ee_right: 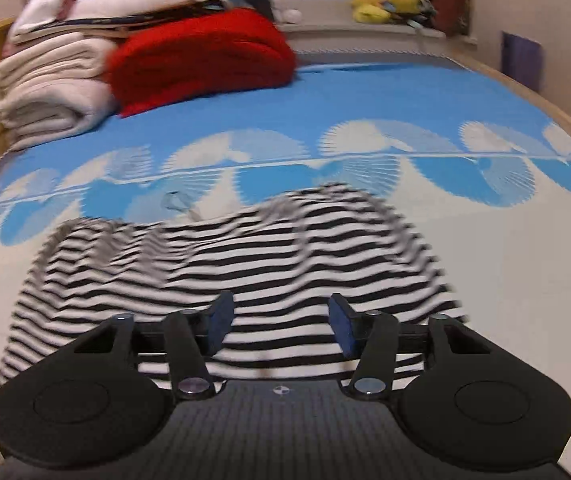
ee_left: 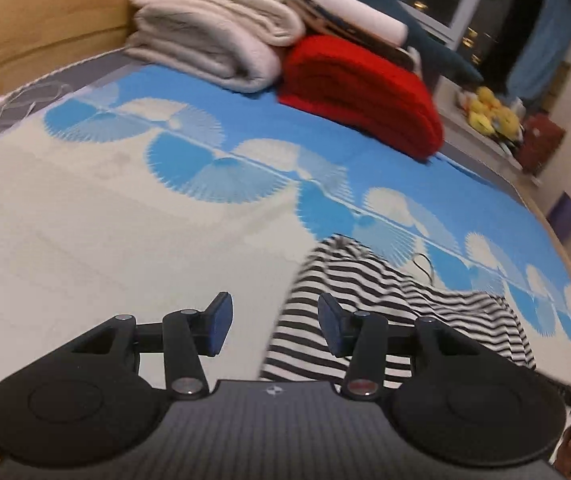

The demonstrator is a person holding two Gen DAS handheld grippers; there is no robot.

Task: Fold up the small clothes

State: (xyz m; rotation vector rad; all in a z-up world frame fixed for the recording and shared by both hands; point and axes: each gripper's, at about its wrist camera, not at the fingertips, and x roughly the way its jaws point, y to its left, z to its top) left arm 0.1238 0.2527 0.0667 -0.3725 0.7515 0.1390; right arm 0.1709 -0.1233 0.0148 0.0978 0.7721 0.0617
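Note:
A black-and-white striped garment (ee_right: pixel 245 264) lies rumpled on the blue-and-cream bed cover (ee_right: pixel 505 264). In the left wrist view the garment (ee_left: pixel 397 304) lies at the lower right, under the right finger. My left gripper (ee_left: pixel 275 322) is open and empty, over the garment's left edge. My right gripper (ee_right: pixel 281 324) is open and empty, just above the garment's near edge. Both views are blurred.
A folded cream blanket (ee_left: pixel 213 36) and a folded red blanket (ee_left: pixel 361 92) are stacked at the head of the bed, with more bedding on top. They also show in the right wrist view, cream (ee_right: pixel 49 84) and red (ee_right: pixel 201 56). Yellow plush toys (ee_right: pixel 385 0) sit on the windowsill. The wooden bed frame (ee_left: pixel 25 20) runs along the left.

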